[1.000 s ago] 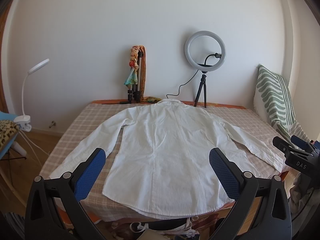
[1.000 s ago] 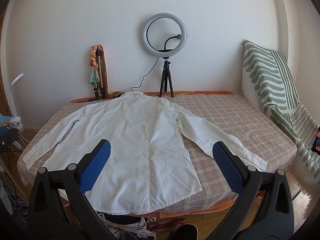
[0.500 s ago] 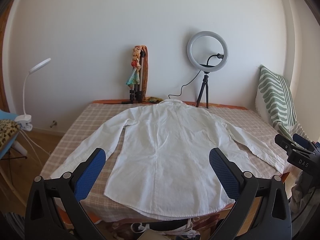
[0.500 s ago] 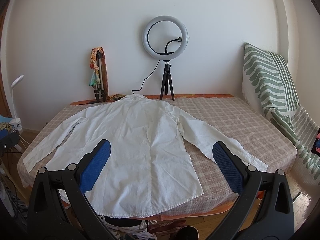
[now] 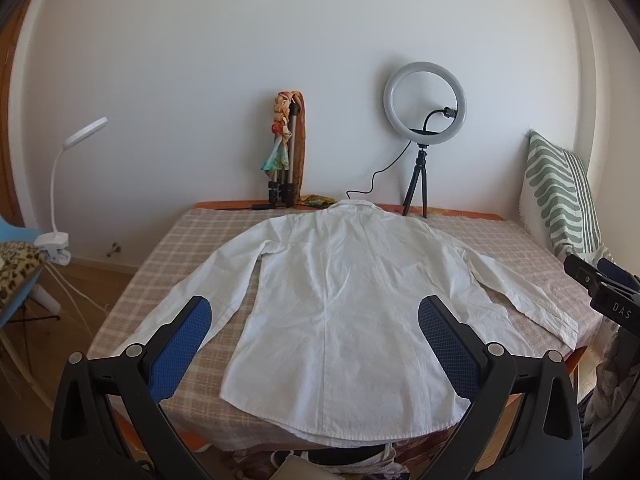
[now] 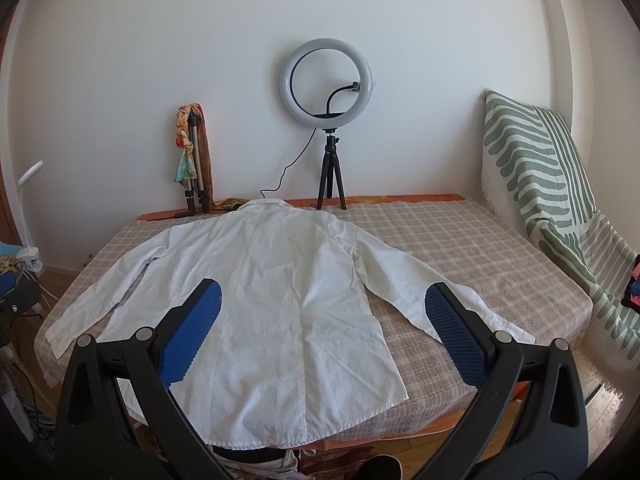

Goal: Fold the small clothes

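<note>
A white long-sleeved shirt (image 5: 344, 300) lies flat, back up, on the checked table cover (image 5: 192, 240), collar at the far side, both sleeves spread out to the sides. Its hem hangs slightly over the near edge. It also shows in the right wrist view (image 6: 264, 300). My left gripper (image 5: 314, 320) is open and empty, held above the near edge in front of the hem. My right gripper (image 6: 322, 308) is open and empty, held above the near edge, over the shirt's right half. The right gripper's body (image 5: 600, 288) shows at the right edge of the left wrist view.
A ring light on a tripod (image 6: 330, 120) and a folded tripod with a scarf (image 6: 192, 164) stand at the table's far edge. A green striped cushion (image 6: 540, 184) leans at the right. A clip lamp (image 5: 64, 192) and a chair stand left. Clothes lie on the floor under the near edge.
Both grippers have drifted slightly to the left and up; the shirt sits a little lower and further right in the views. The shirt itself has not moved. Both stay open.
</note>
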`<state>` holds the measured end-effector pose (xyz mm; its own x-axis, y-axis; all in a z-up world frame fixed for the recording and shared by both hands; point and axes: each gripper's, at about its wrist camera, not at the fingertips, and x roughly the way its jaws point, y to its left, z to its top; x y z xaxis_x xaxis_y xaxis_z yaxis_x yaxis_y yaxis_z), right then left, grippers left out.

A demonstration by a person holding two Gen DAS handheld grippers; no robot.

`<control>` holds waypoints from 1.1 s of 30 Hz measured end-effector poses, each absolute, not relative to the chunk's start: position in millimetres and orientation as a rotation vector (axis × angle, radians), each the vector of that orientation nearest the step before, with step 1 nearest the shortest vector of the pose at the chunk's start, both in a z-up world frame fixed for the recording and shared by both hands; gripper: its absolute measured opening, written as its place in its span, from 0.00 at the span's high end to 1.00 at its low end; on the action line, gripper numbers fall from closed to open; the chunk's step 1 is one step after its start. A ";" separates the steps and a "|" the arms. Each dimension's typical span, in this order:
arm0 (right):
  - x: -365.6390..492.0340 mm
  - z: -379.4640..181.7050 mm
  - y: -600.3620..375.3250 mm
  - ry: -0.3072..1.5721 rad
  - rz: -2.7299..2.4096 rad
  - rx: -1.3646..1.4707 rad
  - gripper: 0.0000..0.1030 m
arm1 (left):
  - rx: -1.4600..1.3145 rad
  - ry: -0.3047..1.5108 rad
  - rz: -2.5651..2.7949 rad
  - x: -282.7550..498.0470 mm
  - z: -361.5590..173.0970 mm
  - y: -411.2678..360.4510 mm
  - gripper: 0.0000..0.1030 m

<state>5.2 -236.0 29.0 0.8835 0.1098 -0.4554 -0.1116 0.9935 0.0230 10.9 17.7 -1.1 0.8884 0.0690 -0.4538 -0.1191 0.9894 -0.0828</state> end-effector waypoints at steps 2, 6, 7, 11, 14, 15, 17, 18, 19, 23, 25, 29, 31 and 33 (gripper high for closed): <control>8.5 31.3 -233.4 0.471 0.116 -0.009 0.00 | -0.109 0.464 0.109 13.6 0.6 22.6 0.00; 19.3 34.8 -224.2 0.469 0.130 -0.015 0.00 | -0.092 0.462 0.140 19.2 3.8 33.7 0.00; 22.4 35.5 -221.9 0.470 0.133 -0.014 0.00 | -0.093 0.465 0.144 21.3 4.1 38.2 0.00; 35.5 40.2 -209.4 0.475 0.157 -0.012 0.00 | -0.084 0.477 0.156 30.9 5.5 59.3 0.00; 47.8 46.6 -197.2 0.479 0.189 -0.019 0.00 | -0.041 0.484 0.182 41.3 7.5 79.2 0.00; 52.9 49.4 -191.8 0.475 0.198 -0.026 0.00 | -0.028 0.483 0.188 45.3 7.1 89.0 0.00; 62.5 54.0 -181.2 0.466 0.218 -0.037 0.00 | -0.015 0.498 0.211 53.3 3.6 109.3 0.00; 66.9 56.0 -176.2 0.458 0.227 -0.043 0.00 | -0.014 0.515 0.217 59.1 0.0 121.0 0.00; 72.2 57.7 -170.1 0.445 0.231 -0.052 0.00 | -0.022 0.549 0.228 67.1 -5.6 134.3 0.00; 95.9 58.3 -149.5 0.411 0.265 -0.051 0.00 | -0.143 0.681 0.233 93.9 -36.6 187.8 0.09; 115.0 54.2 -139.5 0.443 0.313 -0.035 0.00 | -0.230 0.753 0.219 106.5 -56.8 212.9 0.10; 150.6 40.9 -121.5 0.543 0.371 0.021 0.00 | -0.334 0.863 0.187 128.1 -87.8 242.7 0.14; 166.9 33.7 -114.8 0.599 0.406 0.055 0.00 | -0.367 0.895 0.146 139.3 -98.7 250.8 0.15; 181.8 24.6 -108.8 0.656 0.443 0.078 0.00 | -0.370 0.931 0.142 152.5 -110.5 259.4 0.16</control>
<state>181.8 -108.8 24.6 0.7027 0.4222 -0.5727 -0.3739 0.9039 0.2077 152.5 259.4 -110.5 0.5930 -0.0390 -0.8043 -0.2771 0.9280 -0.2492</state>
